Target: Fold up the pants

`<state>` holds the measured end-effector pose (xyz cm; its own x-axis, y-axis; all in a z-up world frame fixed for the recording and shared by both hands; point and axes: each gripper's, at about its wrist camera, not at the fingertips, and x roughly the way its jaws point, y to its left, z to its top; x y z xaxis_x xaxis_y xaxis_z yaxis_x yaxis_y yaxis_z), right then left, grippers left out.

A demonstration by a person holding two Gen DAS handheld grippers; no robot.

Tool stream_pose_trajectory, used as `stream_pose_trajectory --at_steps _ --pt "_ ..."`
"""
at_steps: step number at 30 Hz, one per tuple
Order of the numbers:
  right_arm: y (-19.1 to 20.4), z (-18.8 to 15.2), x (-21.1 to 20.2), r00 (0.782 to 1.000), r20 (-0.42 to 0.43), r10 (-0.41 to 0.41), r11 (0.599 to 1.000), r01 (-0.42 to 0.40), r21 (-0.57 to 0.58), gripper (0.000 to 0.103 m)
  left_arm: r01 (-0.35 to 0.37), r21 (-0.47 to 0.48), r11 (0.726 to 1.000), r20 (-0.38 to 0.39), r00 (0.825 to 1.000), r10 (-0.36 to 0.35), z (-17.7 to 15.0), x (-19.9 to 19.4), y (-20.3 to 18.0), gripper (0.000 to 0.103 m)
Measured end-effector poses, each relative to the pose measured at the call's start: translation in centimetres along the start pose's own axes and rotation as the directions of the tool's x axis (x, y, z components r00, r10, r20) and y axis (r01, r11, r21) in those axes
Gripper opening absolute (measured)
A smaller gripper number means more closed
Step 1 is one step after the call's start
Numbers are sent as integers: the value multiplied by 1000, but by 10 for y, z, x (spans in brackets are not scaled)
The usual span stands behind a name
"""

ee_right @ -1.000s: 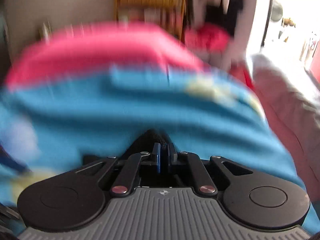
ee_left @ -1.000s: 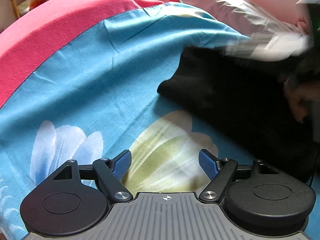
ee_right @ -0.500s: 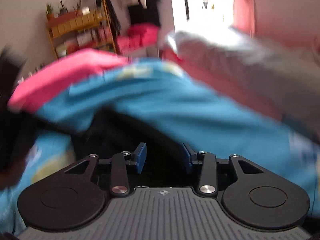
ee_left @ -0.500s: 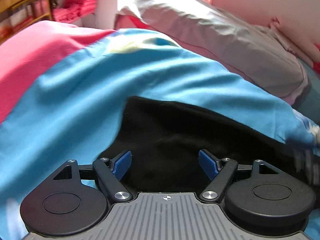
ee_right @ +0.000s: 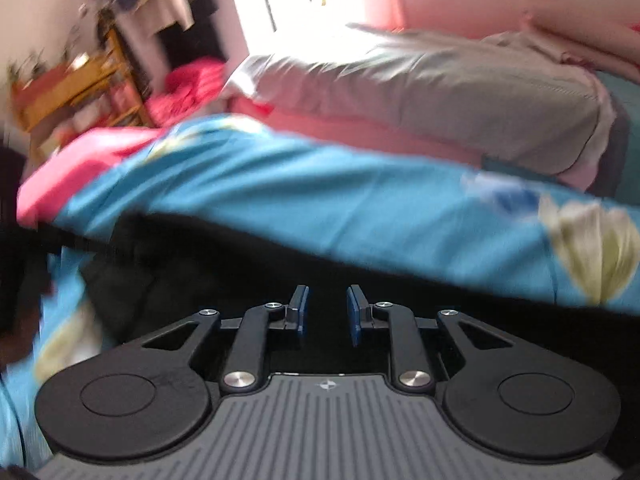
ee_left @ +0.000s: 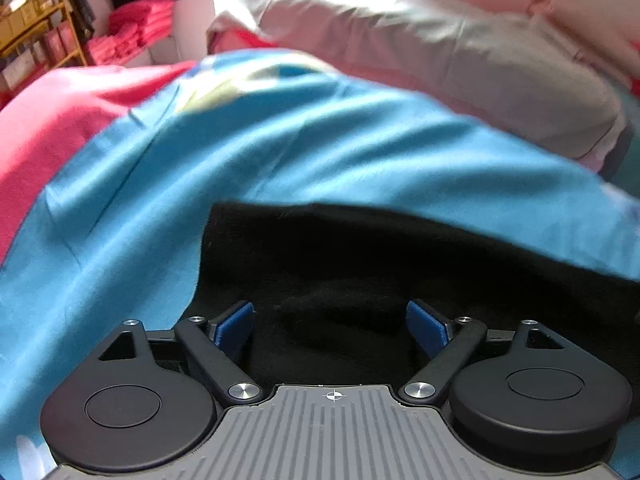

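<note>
Black pants [ee_left: 360, 264] lie flat on the blue floral bedsheet [ee_left: 168, 184]; their far edge runs straight, left corner squared off, open sheet beyond and to the left. A grey pillow [ee_left: 460, 64] lies past that. My left gripper [ee_left: 330, 322] hangs low over the pants, pads wide apart, holding nothing. My right gripper [ee_right: 325, 314] sits low over the pants [ee_right: 192, 264], narrowly parted, empty.

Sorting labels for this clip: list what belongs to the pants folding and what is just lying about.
Job: black pants; left tongs, open; right tongs, open.

Lying about: blue floral bedsheet; pink blanket; grey pillow; wooden shelf.
</note>
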<state>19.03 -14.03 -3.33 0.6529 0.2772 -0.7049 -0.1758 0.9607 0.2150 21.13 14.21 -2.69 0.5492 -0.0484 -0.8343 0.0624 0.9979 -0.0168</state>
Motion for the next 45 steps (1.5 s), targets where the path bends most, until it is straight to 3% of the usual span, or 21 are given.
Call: stream_pose_trajectory --at_steps 3,6,9,11,14,15,17,19,21,23,25,27,29,30,33,35,37,38,41,43,45 --pt "-10 -16 8 998 -62 -7 1000 5 -30 20 37 52 998 25 999 -38 1 -4 -23 103" --pt "-49 -10 7 991 -2 -135 989 135 54 0 6 118 993 -36 999 -2 0 25 -46 103" --pt "-69 -5 -22 966 72 -250 962 239 135 10 -16 148 989 -10 1000 18 -7 31 -54 103" --pt "-60 -11 -40 963 84 -256 967 255 24 21 -17 142 990 0 1000 17 -9 31 -53 103" --pt "-63 -27 -56 977 34 -211 977 210 29 21 -22 141 990 3 1000 22 -10 33 -54 103" --pt "-69 -33 -53 975 3 -221 975 220 37 20 -25 142 990 2 1000 25 -10 34 -55 103" --pt "-93 -38 -40 955 -15 -295 955 296 39 0 -28 141 990 0 1000 28 -10 34 -56 103" --pt "-117 -33 -47 963 30 -269 953 261 157 0 -29 141 990 4 1000 29 -11 34 -56 103" --pt "-120 -28 -66 941 102 -324 927 294 233 7 -30 143 989 11 1000 29 -12 32 -55 103" --pt "-118 -32 -88 919 145 -367 915 328 236 27 -32 143 989 14 999 30 -13 32 -56 103" --pt "-126 -44 -111 910 147 -388 898 338 281 27 -34 142 989 12 999 32 -12 32 -56 103" --pt "-138 -60 -134 873 137 -468 857 411 310 31 -34 144 989 12 999 32 -12 32 -57 103" --pt "-155 -76 -157 809 137 -572 790 498 357 65 -35 146 989 16 999 33 -13 32 -57 103" --pt "-166 -82 -169 762 128 -635 739 551 387 73 -35 147 989 17 999 32 -13 31 -57 103" --pt "-216 -89 -189 649 40 -760 582 652 486 73 -38 146 989 22 999 35 -14 31 -58 103" --pt "-244 -89 -192 620 27 -784 539 660 523 68 -44 146 988 30 999 40 -16 31 -59 103" --pt "-266 -87 -186 626 8 -780 535 661 527 65 -52 144 988 36 998 48 -17 31 -60 103" --pt "-271 -86 -181 641 3 -767 548 654 521 55 -56 142 988 37 998 51 -17 31 -61 103" --pt "-283 -88 -158 714 -31 -699 626 632 457 26 -68 139 988 37 997 63 -17 31 -62 103" --pt "-277 -85 -152 706 -20 -708 654 666 359 9 -72 136 988 38 997 67 -17 30 -63 103" --pt "-272 -76 -167 700 37 -713 659 652 375 8 -79 133 988 40 996 74 -18 30 -64 103"
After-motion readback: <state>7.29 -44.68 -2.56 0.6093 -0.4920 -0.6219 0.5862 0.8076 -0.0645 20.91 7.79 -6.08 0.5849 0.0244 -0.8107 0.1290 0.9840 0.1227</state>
